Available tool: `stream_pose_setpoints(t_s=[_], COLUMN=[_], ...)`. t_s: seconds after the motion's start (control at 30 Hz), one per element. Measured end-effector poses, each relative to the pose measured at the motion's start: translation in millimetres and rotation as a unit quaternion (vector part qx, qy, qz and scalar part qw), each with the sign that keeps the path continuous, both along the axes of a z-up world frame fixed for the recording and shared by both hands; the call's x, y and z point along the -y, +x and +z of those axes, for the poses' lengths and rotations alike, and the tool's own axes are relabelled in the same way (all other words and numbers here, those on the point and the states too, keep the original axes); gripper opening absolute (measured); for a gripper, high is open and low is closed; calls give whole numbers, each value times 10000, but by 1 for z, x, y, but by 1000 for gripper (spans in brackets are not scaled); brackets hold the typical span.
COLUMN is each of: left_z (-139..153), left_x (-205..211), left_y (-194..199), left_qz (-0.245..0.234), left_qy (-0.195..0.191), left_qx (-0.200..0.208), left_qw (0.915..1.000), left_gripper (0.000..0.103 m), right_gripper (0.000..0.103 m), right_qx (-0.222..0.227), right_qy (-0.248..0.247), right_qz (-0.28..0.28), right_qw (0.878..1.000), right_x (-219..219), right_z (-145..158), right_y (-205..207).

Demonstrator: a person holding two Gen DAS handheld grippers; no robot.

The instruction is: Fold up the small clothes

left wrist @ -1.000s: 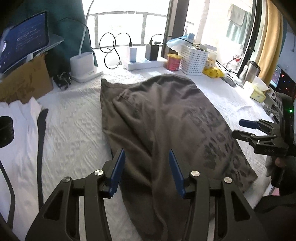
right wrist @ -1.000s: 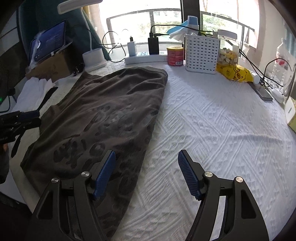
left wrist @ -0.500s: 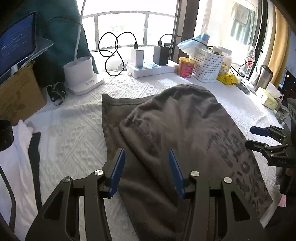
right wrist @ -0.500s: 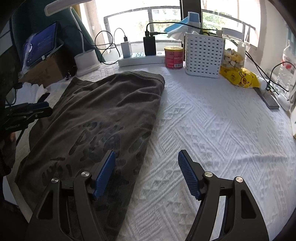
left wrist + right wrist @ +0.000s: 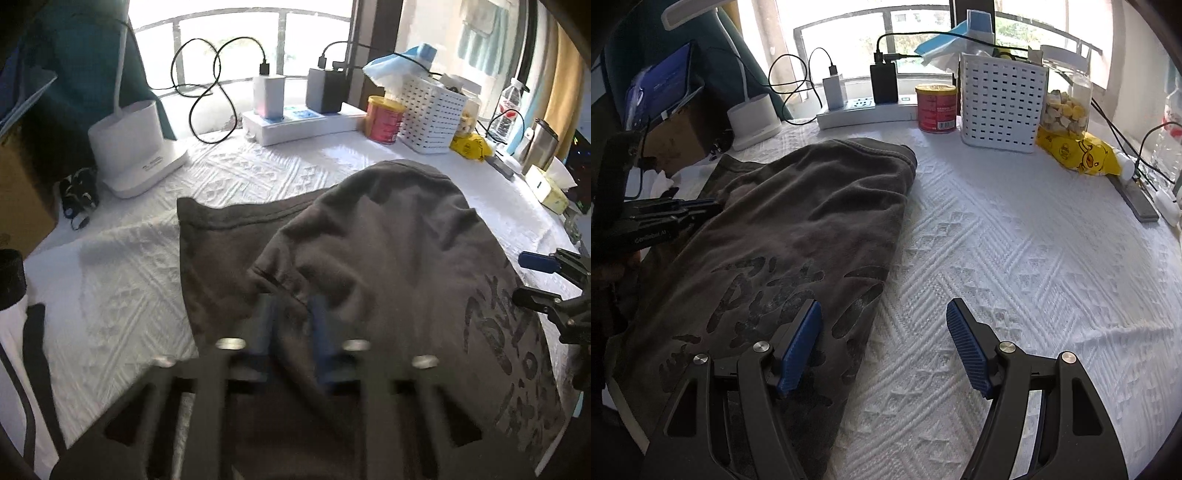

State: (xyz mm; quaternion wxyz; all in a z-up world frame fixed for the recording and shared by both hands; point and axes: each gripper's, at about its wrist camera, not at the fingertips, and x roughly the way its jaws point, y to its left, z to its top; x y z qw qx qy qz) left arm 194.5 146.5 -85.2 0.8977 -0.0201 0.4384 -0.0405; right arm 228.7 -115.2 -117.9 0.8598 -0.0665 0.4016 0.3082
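Note:
A dark grey T-shirt point(image 5: 388, 258) with a black print lies folded lengthwise on the white textured cloth point(image 5: 122, 266); it also shows in the right wrist view point(image 5: 812, 221). My left gripper point(image 5: 293, 314) is blurred, its blue fingers narrowed around a fold of the shirt near the sleeve hem. In the right wrist view it point(image 5: 713, 206) looks nearly shut at the shirt's left edge. My right gripper point(image 5: 882, 332) is open and empty, one finger over the shirt's printed edge, the other over bare cloth. It also shows at the right of the left wrist view point(image 5: 528, 278).
At the back stand a white lamp base point(image 5: 136, 147), a power strip with chargers point(image 5: 295, 122), a red can point(image 5: 936, 107), a white basket point(image 5: 1001, 103) and a yellow bag point(image 5: 1078, 155). A white garment point(image 5: 18, 362) lies at the left. A cardboard box point(image 5: 679, 129) holds a tablet.
My left gripper moved forward along the shirt and its fingers closed in on a fold near the sleeve. My right gripper also moved forward and stayed open.

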Motion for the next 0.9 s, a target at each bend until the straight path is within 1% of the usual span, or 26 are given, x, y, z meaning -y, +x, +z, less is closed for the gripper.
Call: stream_pose_setpoints(t_s=[0.17, 0.33, 0.53, 0.73, 0.8, 0.83, 0.9], left_z=[12, 17, 6, -7, -6, -7, -7], left_x=[-5, -19, -26, -30, -33, -35, -38], left_y=[-6, -9, -5, -2, -2, -1, -1], left_qz=[37, 130, 90, 31, 40, 42, 44], left_qy=[11, -31, -162, -393, -509, -568, -705], left_qx=[218, 295, 235, 155, 181, 164, 145], left_qw=[9998, 9995, 9996, 9991, 9985, 9982, 9974], left_gripper=[6, 6, 6, 6, 6, 6, 6], right_gripper=[73, 73, 73, 73, 65, 63, 63], right_qx=[-25, 2, -88, -311, -432, -540, -650], right_qy=[0, 77, 296, 536, 625, 669, 710], right_qz=[2, 6, -71, -173, -105, -58, -6], right_qw=[10000, 10000, 9995, 9979, 9971, 9963, 9954], right_x=[-2, -6, -13, -23, -29, -34, -41], right_z=[-1, 5, 11, 10, 8, 5, 1], right_y=[8, 25, 52, 82, 89, 94, 100])
